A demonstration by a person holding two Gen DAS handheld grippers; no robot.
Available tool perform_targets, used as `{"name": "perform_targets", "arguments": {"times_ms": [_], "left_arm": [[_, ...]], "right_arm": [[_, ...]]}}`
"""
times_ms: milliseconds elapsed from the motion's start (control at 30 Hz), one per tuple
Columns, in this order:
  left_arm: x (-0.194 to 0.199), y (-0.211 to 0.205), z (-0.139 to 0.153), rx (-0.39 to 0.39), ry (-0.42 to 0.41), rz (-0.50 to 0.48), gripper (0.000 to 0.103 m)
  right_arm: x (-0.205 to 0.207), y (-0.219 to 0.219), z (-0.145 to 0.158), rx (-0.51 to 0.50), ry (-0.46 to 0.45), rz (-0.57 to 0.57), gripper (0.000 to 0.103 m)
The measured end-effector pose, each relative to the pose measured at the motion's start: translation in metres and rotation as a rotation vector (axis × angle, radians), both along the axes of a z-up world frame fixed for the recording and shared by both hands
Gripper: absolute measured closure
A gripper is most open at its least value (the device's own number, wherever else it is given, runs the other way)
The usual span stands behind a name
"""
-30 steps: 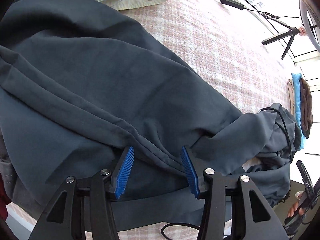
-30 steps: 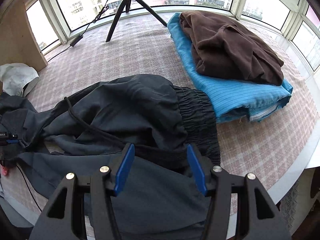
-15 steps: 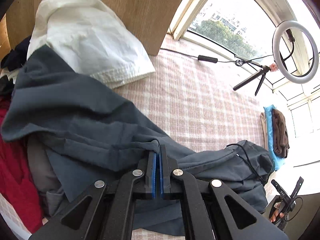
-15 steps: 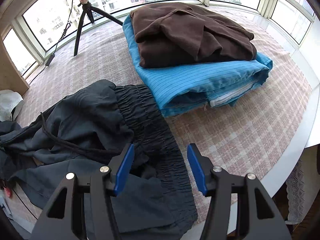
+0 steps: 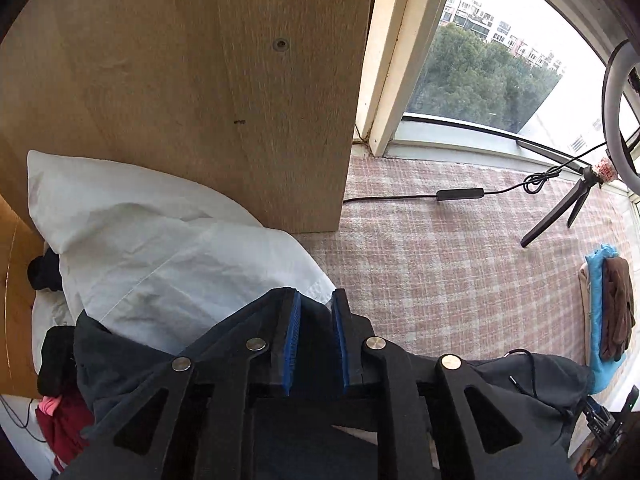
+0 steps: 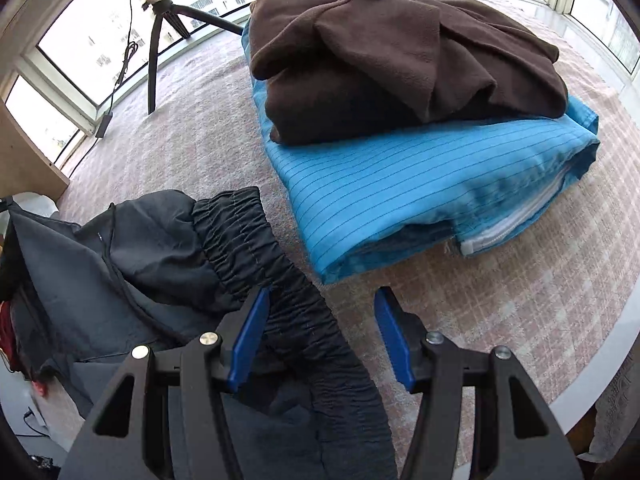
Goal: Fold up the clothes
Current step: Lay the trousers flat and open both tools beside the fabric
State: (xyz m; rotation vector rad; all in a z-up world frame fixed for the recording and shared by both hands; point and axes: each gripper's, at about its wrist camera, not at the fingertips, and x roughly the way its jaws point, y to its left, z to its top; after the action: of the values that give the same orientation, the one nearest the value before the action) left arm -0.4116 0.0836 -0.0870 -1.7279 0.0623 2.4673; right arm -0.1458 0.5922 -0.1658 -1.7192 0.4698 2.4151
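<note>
Dark grey trousers (image 6: 160, 248) with a black elastic waistband (image 6: 256, 248) and a drawstring lie crumpled on the pink checked cover. My left gripper (image 5: 316, 340) is raised near the wooden panel. Its blue pads stand a little apart, shut on a bunch of the trousers' fabric (image 5: 132, 368), which drapes down around the fingers. My right gripper (image 6: 320, 336) is open over the waistband. The band runs between the fingers, close to the left pad (image 6: 248, 340).
A folded brown garment (image 6: 380, 52) lies on a folded blue striped one (image 6: 420, 184), just right of the waistband. A white garment (image 5: 160, 252) rests against the wooden panel (image 5: 200, 100). A ring-light tripod (image 5: 560, 216) and its cable (image 5: 460, 194) stand by the window. A red garment (image 5: 60, 420) lies at left.
My left gripper shut on the trousers' fabric and rose with it toward the wooden panel. My right gripper stayed open and moved along the waistband toward the folded stack.
</note>
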Motion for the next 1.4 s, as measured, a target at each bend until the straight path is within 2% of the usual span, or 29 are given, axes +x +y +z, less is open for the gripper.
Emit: {"name": "perform_targets", "arguments": {"times_ms": [100, 167, 267, 300, 467, 600, 667, 733, 767, 800, 833, 867, 933, 1067, 1167, 1233, 1333, 1367, 1400], "left_arm": [[0.021, -0.009, -0.001, -0.032, 0.001, -0.033, 0.079], [0.054, -0.012, -0.004, 0.001, -0.032, -0.103, 0.077], [0.102, -0.016, -0.009, 0.05, -0.082, -0.208, 0.065], [0.119, -0.016, -0.011, 0.066, -0.1, -0.245, 0.064], [0.217, 0.024, -0.067, 0.074, -0.261, -0.5, 0.063], [0.263, 0.038, -0.106, 0.064, -0.371, -0.573, 0.063], [0.274, 0.04, -0.114, 0.051, -0.381, -0.585, 0.063], [0.277, 0.04, -0.109, 0.051, -0.359, -0.585, 0.066], [0.279, 0.04, -0.106, 0.051, -0.348, -0.586, 0.076], [0.281, 0.039, -0.103, 0.051, -0.338, -0.586, 0.097], [0.282, 0.039, -0.1, 0.05, -0.327, -0.586, 0.102], [0.284, 0.039, -0.097, 0.05, -0.316, -0.586, 0.103], [0.287, 0.038, -0.09, 0.051, -0.293, -0.585, 0.103], [0.282, -0.001, -0.029, 0.086, -0.164, -0.51, 0.103], [0.262, -0.033, -0.005, 0.093, -0.127, -0.469, 0.103], [0.255, -0.037, -0.006, 0.117, -0.158, -0.493, 0.103], [0.274, -0.025, -0.022, 0.071, -0.196, -0.565, 0.084], [0.28, -0.018, -0.03, 0.054, -0.207, -0.595, 0.073], [0.286, -0.012, -0.039, 0.042, -0.215, -0.624, 0.07]], "right_arm": [[0.006, -0.002, -0.007, 0.002, -0.029, 0.007, 0.049], [0.019, 0.002, -0.004, -0.009, -0.029, -0.007, 0.049], [0.048, 0.007, 0.011, 0.003, -0.014, -0.028, 0.049], [0.059, 0.007, 0.016, 0.011, -0.009, -0.037, 0.049], [0.113, 0.008, 0.024, 0.013, 0.014, -0.068, 0.049], [0.141, 0.003, 0.008, -0.057, 0.007, -0.085, 0.049], [0.15, -0.002, -0.002, -0.095, 0.003, -0.088, 0.049], [0.155, -0.006, -0.011, -0.124, 0.006, -0.09, 0.049], [0.156, -0.007, -0.016, -0.137, 0.006, -0.091, 0.049], [0.156, -0.008, -0.02, -0.152, 0.006, -0.091, 0.049], [0.156, -0.009, -0.023, -0.166, 0.008, -0.089, 0.049], [0.156, -0.01, -0.025, -0.173, 0.011, -0.092, 0.049], [0.162, -0.008, -0.022, -0.174, 0.034, -0.109, 0.049], [0.179, -0.002, -0.012, -0.167, 0.087, -0.137, 0.049], [0.181, 0.001, -0.015, -0.156, 0.088, -0.143, 0.049], [0.173, 0.002, -0.017, -0.147, 0.083, -0.127, 0.049], [0.157, -0.006, -0.022, -0.13, 0.055, -0.087, 0.044], [0.152, -0.01, -0.024, -0.123, 0.045, -0.071, 0.044], [0.148, -0.015, -0.026, -0.12, 0.038, -0.052, 0.044]]}}
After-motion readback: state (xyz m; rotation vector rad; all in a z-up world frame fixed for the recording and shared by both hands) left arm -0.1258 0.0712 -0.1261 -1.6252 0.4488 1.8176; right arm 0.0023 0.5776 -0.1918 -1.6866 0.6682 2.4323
